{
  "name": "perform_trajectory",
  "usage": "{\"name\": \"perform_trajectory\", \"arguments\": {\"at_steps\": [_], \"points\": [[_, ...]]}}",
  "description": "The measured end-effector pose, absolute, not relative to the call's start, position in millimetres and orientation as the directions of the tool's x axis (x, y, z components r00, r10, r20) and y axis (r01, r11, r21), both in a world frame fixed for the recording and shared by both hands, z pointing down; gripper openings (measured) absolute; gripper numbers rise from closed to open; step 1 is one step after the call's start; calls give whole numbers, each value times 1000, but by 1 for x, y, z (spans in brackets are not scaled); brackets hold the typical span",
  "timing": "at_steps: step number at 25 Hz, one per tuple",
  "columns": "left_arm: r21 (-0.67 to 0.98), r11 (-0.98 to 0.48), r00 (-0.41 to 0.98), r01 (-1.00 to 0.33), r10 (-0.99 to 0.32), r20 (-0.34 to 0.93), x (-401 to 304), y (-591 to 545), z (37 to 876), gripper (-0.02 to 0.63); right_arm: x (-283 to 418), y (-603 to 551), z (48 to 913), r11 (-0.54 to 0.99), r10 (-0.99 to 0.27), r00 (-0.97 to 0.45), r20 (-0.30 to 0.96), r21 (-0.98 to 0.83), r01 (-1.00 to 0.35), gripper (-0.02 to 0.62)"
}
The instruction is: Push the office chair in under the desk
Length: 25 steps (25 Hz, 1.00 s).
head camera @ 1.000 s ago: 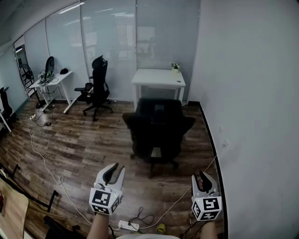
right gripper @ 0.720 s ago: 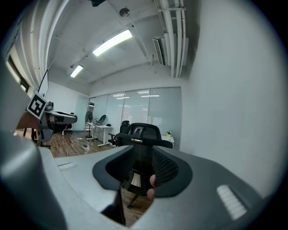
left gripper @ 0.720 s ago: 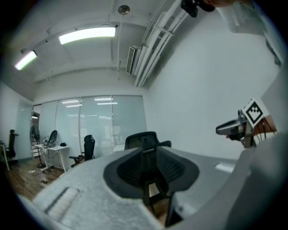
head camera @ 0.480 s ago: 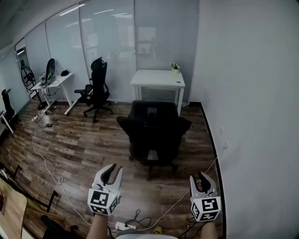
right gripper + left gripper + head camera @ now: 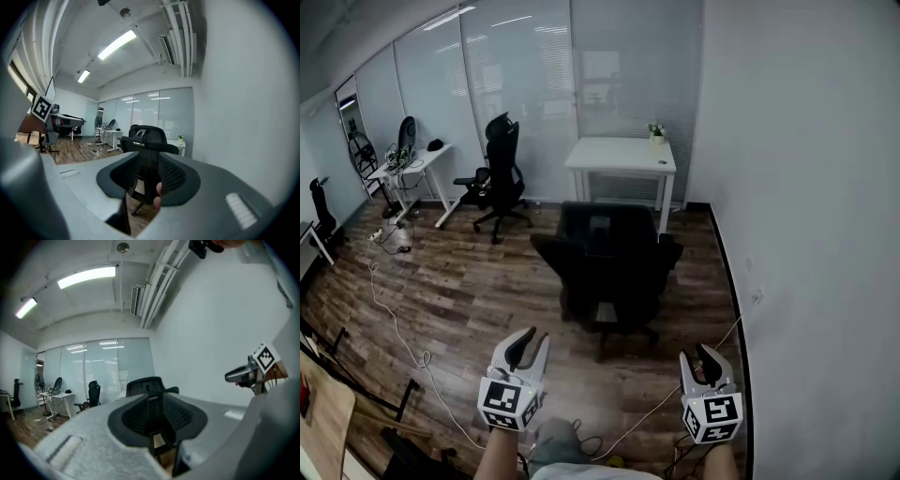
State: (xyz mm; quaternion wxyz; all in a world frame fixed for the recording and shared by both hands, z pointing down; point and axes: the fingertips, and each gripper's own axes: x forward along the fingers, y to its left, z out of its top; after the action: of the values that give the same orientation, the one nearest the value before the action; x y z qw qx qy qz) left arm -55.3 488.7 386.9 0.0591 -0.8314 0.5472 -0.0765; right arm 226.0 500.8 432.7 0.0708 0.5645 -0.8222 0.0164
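Observation:
The black office chair (image 5: 611,265) stands on the wood floor with its back to me, a short way out from the white desk (image 5: 621,156) against the glass wall. My left gripper (image 5: 528,346) hovers low at the left, well short of the chair, its jaws open and empty. My right gripper (image 5: 701,362) hovers near the right wall, also open and empty. In the left gripper view the chair's backrest (image 5: 146,385) shows through the gap of the left gripper (image 5: 152,404). The right gripper view shows the chair (image 5: 148,136) beyond the right gripper (image 5: 146,177).
A second black chair (image 5: 498,175) and a cluttered white desk (image 5: 409,163) stand at the far left. Cables (image 5: 392,324) trail over the floor and under my arms. A small plant (image 5: 656,134) sits on the desk's back corner. The white wall (image 5: 811,234) runs close along the right.
The view has crept slightly forward and the chair sits a little left of where it was. A grey leg now shows at the bottom edge. Both grippers keep their stance.

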Motion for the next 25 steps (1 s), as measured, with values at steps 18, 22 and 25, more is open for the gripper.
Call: {"name": "perform_trajectory", "arguments": {"at_steps": [18, 22, 25], "points": [[-165, -417, 414, -894, -909, 56, -76, 369, 412, 97, 193, 386, 450, 387, -917, -376, 131, 67, -920, 109], [-143, -441, 436, -886, -897, 68, -91, 313, 423, 97, 179, 335, 454, 371, -922, -359, 143, 68, -926, 109], [-140, -460, 453, -877, -888, 80, -106, 266, 419, 97, 165, 292, 448, 362, -924, -348, 155, 74, -929, 109]]}}
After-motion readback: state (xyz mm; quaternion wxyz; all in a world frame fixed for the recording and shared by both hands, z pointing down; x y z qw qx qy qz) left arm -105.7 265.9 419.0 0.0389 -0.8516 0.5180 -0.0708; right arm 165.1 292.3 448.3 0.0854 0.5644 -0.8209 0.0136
